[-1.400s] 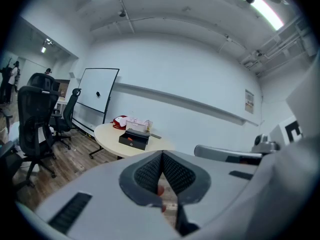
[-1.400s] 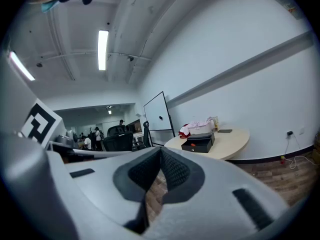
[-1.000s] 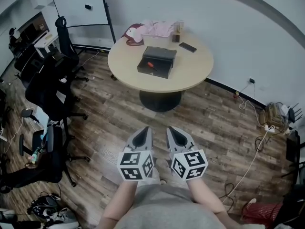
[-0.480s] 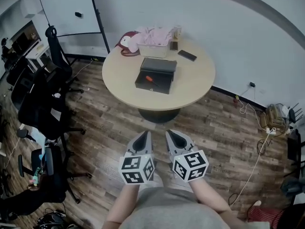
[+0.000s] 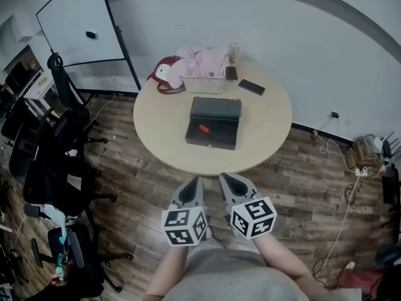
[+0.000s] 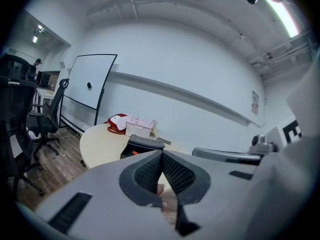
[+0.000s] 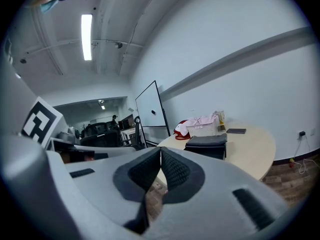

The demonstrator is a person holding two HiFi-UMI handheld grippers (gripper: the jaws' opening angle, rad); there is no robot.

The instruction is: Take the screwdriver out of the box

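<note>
The ribbed dark pads of the left gripper [image 5: 192, 182] are pressing flat against each other with nothing caught between them, and the right gripper [image 5: 224, 178] is showing the same: pads meeting, empty. Both are hanging side by side in front of the person's body, pointing ahead and a little downward, just short of the near edge of the round beige wooden table [image 5: 269, 130].

The small screwdriver with an orange handle [image 5: 205, 129] is lying inside the open black rectangular box [image 5: 210, 144], which is sitting near the middle of the tabletop with its lid tipped back on the far side. From the fingertips the tool is lying straight ahead, well apart from both. Its long axis is running crosswise to the grippers, handle towards the left and the thin shaft trailing right. It is sitting almost midway between the two, so neither hand looks clearly nearer; the handle end probably favours the left one. Either gripper will need its pads opening before reaching in.
</note>
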